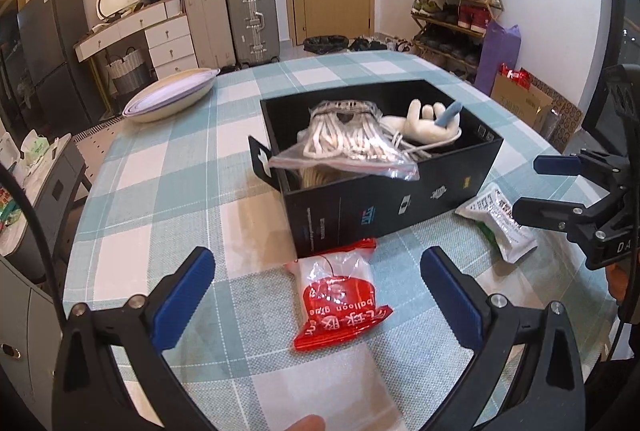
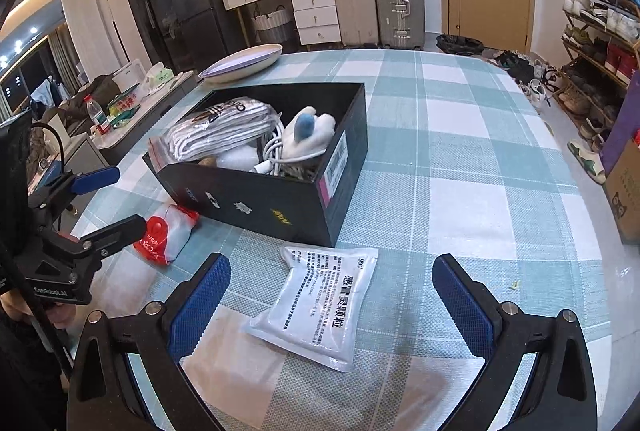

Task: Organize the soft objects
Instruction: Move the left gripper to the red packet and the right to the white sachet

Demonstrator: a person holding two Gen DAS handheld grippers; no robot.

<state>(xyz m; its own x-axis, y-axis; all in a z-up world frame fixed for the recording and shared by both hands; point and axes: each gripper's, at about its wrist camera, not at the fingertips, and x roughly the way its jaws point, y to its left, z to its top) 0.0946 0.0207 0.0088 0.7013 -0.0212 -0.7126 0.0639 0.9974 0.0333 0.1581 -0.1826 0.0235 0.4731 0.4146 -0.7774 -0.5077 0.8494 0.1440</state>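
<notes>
The black box [image 2: 276,199] stands mid-desk, blocking straight passage between both open claws and the far side. Bare desk [image 2: 480,167] lies right of it; a shallow bowl [image 1: 168,95] occupies the far-left edge. A red packet [image 1: 340,295] and white sachet [image 2: 316,307] lie flat before the box.

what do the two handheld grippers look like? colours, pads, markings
Both match: black angular frames, silver screw heads at the joints, and textured blue pads lining the inner faces of the fingers. Left gripper; right gripper. Seen from the right wrist view, the left body carries small white lettering, too blurred to read surely, and a thin black cable runs past it. Sleeves are not clearly visible.
</notes>
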